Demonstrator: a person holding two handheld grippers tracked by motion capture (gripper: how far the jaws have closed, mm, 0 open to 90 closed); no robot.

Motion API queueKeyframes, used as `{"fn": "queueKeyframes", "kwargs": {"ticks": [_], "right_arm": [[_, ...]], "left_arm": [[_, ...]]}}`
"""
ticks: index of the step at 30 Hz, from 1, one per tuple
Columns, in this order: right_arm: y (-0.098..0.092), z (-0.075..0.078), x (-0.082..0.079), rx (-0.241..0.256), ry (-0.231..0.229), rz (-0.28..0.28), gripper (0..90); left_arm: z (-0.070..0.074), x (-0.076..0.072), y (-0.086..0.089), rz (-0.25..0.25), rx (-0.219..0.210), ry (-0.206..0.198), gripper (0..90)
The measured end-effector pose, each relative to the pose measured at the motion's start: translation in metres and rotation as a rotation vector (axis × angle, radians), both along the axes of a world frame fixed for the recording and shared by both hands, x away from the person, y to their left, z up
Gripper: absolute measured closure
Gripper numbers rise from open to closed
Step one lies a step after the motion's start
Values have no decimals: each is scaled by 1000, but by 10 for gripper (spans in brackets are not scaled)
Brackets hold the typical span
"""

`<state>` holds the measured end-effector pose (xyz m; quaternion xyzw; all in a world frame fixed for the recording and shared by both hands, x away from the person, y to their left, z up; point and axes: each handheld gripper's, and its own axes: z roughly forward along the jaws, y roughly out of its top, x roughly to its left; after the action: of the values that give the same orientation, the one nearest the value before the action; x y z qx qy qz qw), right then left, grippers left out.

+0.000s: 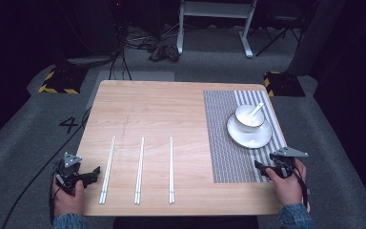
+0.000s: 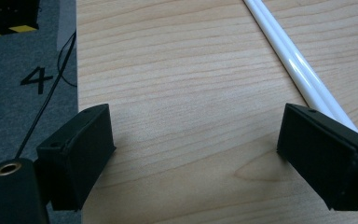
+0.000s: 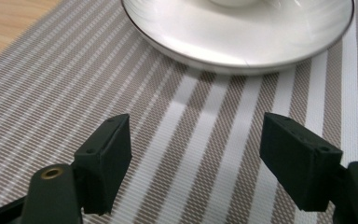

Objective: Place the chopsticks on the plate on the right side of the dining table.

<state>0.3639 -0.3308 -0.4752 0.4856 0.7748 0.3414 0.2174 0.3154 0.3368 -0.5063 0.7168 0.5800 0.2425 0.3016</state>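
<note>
1. My left gripper (image 1: 94, 172) rests at the near left corner of the wooden table (image 1: 171, 105), jaws spread wide over bare wood, gripping nothing.
2. Just beside it lies the leftmost of three white chopstick pairs (image 1: 107, 170).
3. My right gripper (image 1: 262, 168) sits on the striped placemat (image 1: 224, 138), jaws likewise parted and empty.
4. Beyond it, a white plate (image 1: 249, 136) carries a bowl (image 1: 249, 119) with a spoon (image 1: 255, 110) inside.
</note>
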Motion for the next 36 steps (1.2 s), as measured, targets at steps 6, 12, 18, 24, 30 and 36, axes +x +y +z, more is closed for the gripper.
{"fn": "queueKeyframes", "kwargs": {"ticks": [6,12,18,24,30,36], "right_arm": [[19,22,3,19,-9,48,256],[36,38,6,22,-22,89,255],[64,53,11,15,-39,147,255],[98,56,19,11,-49,211,252],[130,56,23,5,-59,264,256],[175,53,27,-7,-50,344,257]], "left_arm": [[0,0,0,-1,6,0,106],[0,0,0,-3,10,-2,106],[0,0,0,0,5,-1,105],[0,0,0,-1,5,-1,106],[0,0,0,-3,12,-3,105],[0,-1,-1,-5,16,-3,106]]}}
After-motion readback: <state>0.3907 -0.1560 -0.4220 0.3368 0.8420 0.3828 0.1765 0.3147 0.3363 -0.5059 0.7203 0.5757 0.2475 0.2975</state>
